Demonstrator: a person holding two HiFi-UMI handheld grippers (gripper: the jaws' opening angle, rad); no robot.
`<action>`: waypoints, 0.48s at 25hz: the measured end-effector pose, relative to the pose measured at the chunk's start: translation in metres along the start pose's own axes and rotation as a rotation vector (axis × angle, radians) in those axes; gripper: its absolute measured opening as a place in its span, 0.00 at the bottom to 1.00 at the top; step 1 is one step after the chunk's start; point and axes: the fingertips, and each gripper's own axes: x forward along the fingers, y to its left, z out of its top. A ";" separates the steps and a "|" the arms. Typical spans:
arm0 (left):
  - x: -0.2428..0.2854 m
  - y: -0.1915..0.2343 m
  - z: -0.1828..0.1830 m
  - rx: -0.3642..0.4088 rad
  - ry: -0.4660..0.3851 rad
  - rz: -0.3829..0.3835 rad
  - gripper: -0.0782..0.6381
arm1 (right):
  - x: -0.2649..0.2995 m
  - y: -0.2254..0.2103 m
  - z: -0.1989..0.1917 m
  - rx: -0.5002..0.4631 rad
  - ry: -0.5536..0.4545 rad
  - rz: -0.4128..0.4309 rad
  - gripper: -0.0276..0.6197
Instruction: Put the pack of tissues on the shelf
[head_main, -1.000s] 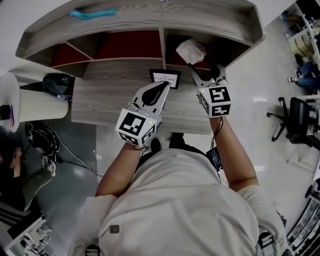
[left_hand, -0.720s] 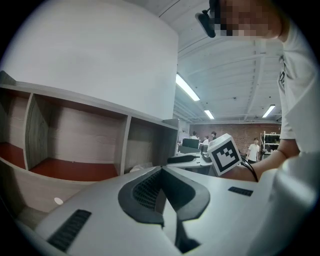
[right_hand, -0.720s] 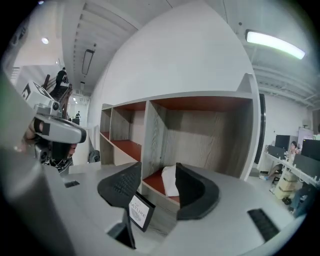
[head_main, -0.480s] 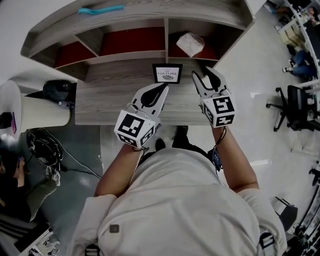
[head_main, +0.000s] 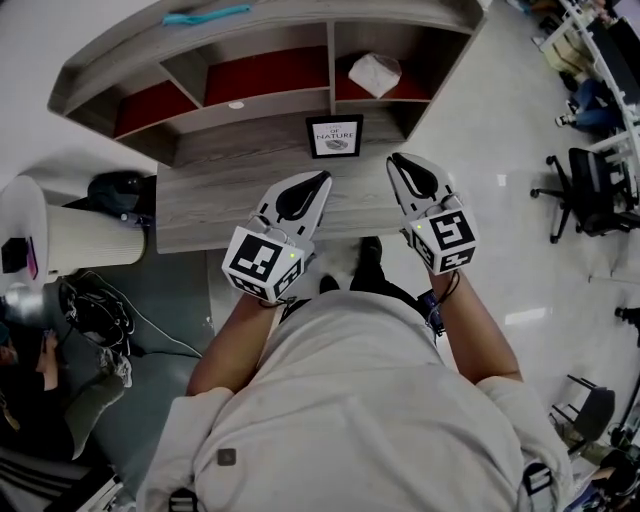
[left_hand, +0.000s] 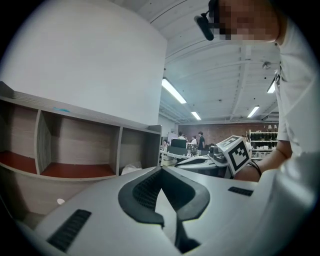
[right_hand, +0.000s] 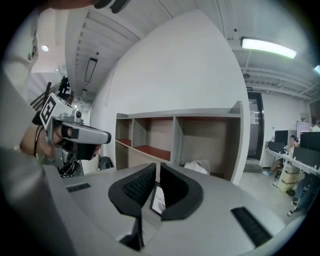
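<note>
Pack of tissues (head_main: 375, 73) was seen lying in the right-hand compartment of the shelf (head_main: 265, 98), on its red floor, touched by neither claw; the task was judged as good as done. The left claw (head_main: 320, 181) was held over the counter (head_main: 200, 195) with its jaws shut and nothing between them. The right claw (head_main: 401, 162) was held beside it, well apart from the pack, its jaws closing to a narrow slit with nothing caught between them.

Little was left to go wrong. How far back in the compartment the pack sat could not be told, so it was judged that a knock to the shelf might let it slide out at the front. A small framed picture (head_main: 335, 135) was stood upright on the counter between the claws and the shelf, and it was judged that it could be tipped over if either claw were carried forward carelessly. A soft, crumpled pack was also thought likely to shift if brushed.
</note>
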 end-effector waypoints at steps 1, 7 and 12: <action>-0.004 -0.003 0.001 0.003 -0.002 -0.003 0.13 | -0.007 0.006 0.002 -0.002 -0.004 0.002 0.10; -0.028 -0.016 0.002 0.018 -0.015 -0.024 0.13 | -0.040 0.035 0.011 0.029 -0.027 0.040 0.08; -0.044 -0.021 0.001 0.022 -0.030 -0.020 0.13 | -0.057 0.054 0.014 0.023 -0.034 0.076 0.08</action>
